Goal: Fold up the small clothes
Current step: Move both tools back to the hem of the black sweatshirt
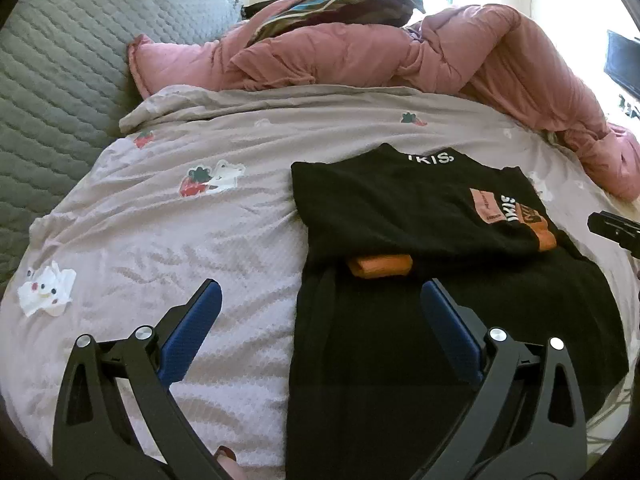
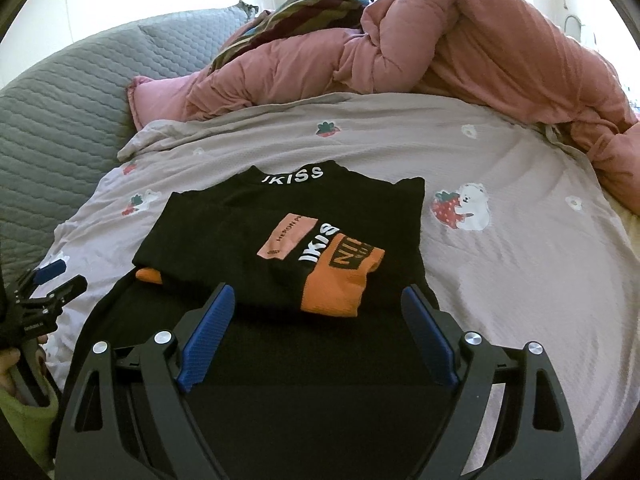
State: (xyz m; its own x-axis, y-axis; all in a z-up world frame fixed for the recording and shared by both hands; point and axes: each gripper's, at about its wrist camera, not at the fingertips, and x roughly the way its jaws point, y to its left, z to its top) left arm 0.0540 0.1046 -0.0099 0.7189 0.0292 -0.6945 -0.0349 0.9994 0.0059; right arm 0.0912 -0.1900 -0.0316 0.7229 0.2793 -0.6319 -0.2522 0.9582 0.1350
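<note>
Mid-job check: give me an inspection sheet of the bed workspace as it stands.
Surface: strawberry-print bedspread, wrinkled.
Job's things: black shirt, sleeves with orange cuffs folded onto its front; lower half still flat.
Clutter: pink duvet bunched at the far side, striped cloth on it.
Grippers: left gripper open, right gripper open, both empty.
Cables: nothing seen for certain.
Surroundings: grey quilted cover, bright window behind.

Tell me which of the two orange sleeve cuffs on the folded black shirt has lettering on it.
The right-hand orange cuff, lying on top of the black shirt, carries black block letters. The other cuff, peeking from under the fold at the left, is plain orange.
</note>
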